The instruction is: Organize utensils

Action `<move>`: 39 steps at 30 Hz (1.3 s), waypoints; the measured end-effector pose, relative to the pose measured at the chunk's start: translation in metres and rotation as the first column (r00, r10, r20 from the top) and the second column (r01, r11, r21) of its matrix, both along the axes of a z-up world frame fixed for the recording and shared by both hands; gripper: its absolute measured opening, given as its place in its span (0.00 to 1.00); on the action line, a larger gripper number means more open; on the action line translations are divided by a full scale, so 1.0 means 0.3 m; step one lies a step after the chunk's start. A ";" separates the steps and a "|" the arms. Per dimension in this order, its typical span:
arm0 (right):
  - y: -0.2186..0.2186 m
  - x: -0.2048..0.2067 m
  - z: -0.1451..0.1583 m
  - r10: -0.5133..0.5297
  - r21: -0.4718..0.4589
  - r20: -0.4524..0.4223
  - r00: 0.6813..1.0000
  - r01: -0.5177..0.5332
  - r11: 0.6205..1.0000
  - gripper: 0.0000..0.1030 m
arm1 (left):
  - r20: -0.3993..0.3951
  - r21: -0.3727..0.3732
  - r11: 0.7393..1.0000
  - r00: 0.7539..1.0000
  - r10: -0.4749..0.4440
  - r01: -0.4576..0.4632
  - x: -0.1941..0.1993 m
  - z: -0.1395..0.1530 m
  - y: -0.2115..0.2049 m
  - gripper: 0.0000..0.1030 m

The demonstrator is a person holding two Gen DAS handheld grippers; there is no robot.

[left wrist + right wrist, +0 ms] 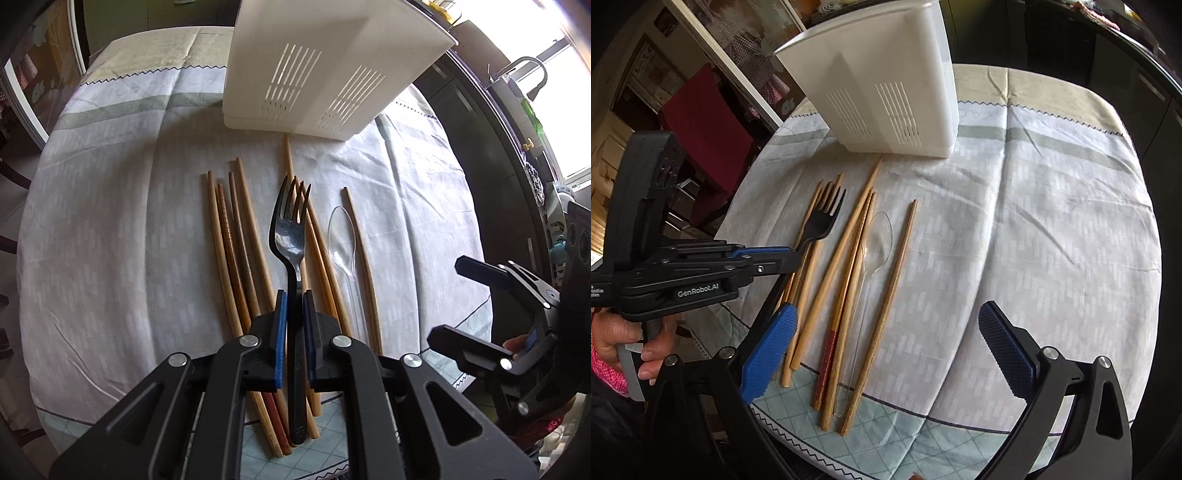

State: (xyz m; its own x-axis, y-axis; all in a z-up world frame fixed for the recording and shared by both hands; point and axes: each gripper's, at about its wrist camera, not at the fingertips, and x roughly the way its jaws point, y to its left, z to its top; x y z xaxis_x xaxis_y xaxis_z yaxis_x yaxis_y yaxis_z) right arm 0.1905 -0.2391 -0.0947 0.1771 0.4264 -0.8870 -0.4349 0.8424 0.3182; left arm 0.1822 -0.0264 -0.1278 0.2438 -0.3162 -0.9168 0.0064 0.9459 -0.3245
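Observation:
My left gripper (294, 301) is shut on the handle of a black fork (290, 236), which is lifted a little above several wooden chopsticks (236, 251) lying side by side on the tablecloth. A clear plastic spoon (341, 240) lies among the right-hand chopsticks. The white slotted utensil holder (332, 74) stands behind them. In the right wrist view, my right gripper (886, 314) hovers open above the near ends of the chopsticks (849, 280) and the spoon (879, 236), gripping nothing. To its left, the left gripper (796, 254) holds the fork (823, 218) level, in front of the holder (886, 92).
The table (1052, 221) wears a pale patterned cloth, and its near edge runs just under the chopstick ends. A red chair (701, 122) stands beyond the table's left side. A dark counter with a faucet (528, 70) runs along the right.

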 end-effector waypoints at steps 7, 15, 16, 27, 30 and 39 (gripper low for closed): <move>0.041 0.014 -0.007 0.019 -0.014 0.005 1.000 -0.019 1.000 0.79 | 0.048 -0.004 1.000 0.999 -0.005 0.005 -0.046 0.050 0.047 0.08; 0.179 0.012 -0.054 0.072 -0.128 -0.048 0.996 -0.077 0.989 0.59 | 0.095 0.007 1.000 0.995 -0.009 0.008 -0.075 0.092 0.078 0.08; 0.188 0.016 -0.063 0.071 -0.120 -0.065 0.995 -0.079 0.990 0.54 | 0.095 0.007 1.000 0.995 -0.010 0.010 -0.081 0.091 0.082 0.08; 0.218 0.069 -0.132 0.011 -0.158 -0.125 0.992 -0.031 0.987 0.27 | 0.103 -0.005 1.000 0.995 -0.012 0.013 -0.095 0.082 0.113 0.08; 0.224 0.076 -0.143 0.010 -0.170 -0.140 0.990 -0.033 0.985 0.18 | 0.113 -0.003 1.000 0.994 -0.013 0.014 -0.098 0.087 0.115 0.08; 0.249 0.102 -0.150 0.004 -0.195 -0.143 0.990 -0.032 0.980 0.16 | 0.146 0.001 1.000 0.989 -0.024 0.024 -0.108 0.112 0.098 0.08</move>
